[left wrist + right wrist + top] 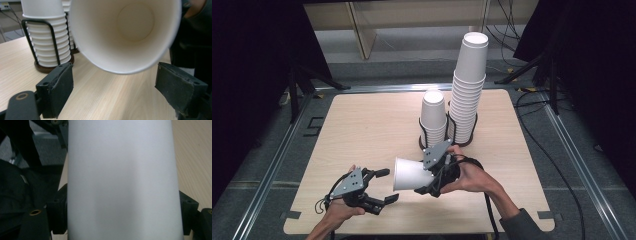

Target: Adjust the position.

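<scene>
Currently my right claw (pixel 424 181) grips a white paper cup (pixel 410 174) on its side above the table (pixel 362 130), mouth toward my left claw (pixel 385 186), whose jaws stand wide apart, empty. Left gripper view looks into the cup's interior (pixel 130 32); right gripper view gives its outer wall (pixel 122 180), pads pressing both sides.

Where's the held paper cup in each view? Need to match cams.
High view: paper cup lies sideways at lower centre, in the right gripper, mouth toward the left gripper.
Left gripper view: top centre, open mouth facing the camera.
Right gripper view: its white wall runs up the centre between the jaws.
Shared landmark: the wooden table.
</scene>
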`<state>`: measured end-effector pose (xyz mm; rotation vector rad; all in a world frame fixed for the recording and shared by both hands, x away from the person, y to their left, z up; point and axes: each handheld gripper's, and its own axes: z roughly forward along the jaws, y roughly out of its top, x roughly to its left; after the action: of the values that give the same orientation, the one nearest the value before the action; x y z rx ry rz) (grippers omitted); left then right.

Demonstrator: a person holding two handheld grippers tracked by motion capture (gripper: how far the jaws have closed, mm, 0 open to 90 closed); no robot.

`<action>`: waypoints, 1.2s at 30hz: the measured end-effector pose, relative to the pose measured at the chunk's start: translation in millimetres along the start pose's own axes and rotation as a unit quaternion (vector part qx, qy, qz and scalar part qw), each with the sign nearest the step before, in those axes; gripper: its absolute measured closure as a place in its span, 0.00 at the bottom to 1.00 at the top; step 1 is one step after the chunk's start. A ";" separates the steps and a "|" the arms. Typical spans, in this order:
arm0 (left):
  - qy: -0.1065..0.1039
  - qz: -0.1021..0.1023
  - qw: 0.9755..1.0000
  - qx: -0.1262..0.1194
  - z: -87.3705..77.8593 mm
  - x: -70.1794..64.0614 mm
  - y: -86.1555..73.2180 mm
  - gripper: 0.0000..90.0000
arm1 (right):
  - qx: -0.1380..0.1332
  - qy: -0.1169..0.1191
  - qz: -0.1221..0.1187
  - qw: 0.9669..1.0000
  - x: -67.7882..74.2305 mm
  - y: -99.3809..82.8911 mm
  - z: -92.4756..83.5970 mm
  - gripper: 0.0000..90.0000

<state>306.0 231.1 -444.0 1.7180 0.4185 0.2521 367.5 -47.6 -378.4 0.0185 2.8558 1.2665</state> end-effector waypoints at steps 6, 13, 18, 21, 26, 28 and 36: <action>-0.007 -0.020 1.000 -0.018 0.4 -2.9 1.5 0.16 | -0.040 0.018 -0.003 0.999 -4.5 -2.7 0.1 0.26; -0.011 -0.043 0.998 -0.040 0.2 -3.3 3.1 0.16 | -0.053 0.034 -0.015 0.998 -2.8 -1.4 5.2 0.25; -0.014 -0.053 0.997 -0.046 1.4 -3.5 3.5 0.13 | -0.055 0.046 -0.009 0.997 -1.1 -1.1 10.1 0.26; -0.012 -0.059 0.997 -0.054 3.2 -5.7 4.4 0.09 | -0.056 0.054 -0.007 0.997 -0.5 -2.2 14.8 0.25; -0.011 -0.052 0.997 -0.057 5.4 -6.9 5.0 0.03 | -0.060 0.066 -0.007 0.996 0.9 -2.2 19.8 0.25; -0.012 -0.053 0.997 -0.058 5.7 -7.6 5.4 0.02 | -0.065 0.068 -0.013 0.995 0.9 -2.2 21.5 0.26; -0.014 -0.049 0.997 -0.064 6.1 -9.0 5.8 0.04 | -0.070 0.081 -0.009 0.994 1.1 -4.8 27.5 0.25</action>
<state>301.0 221.0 -438.9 1.5689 0.4550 0.1789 367.0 -30.4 -400.4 -0.1161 2.8811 1.5285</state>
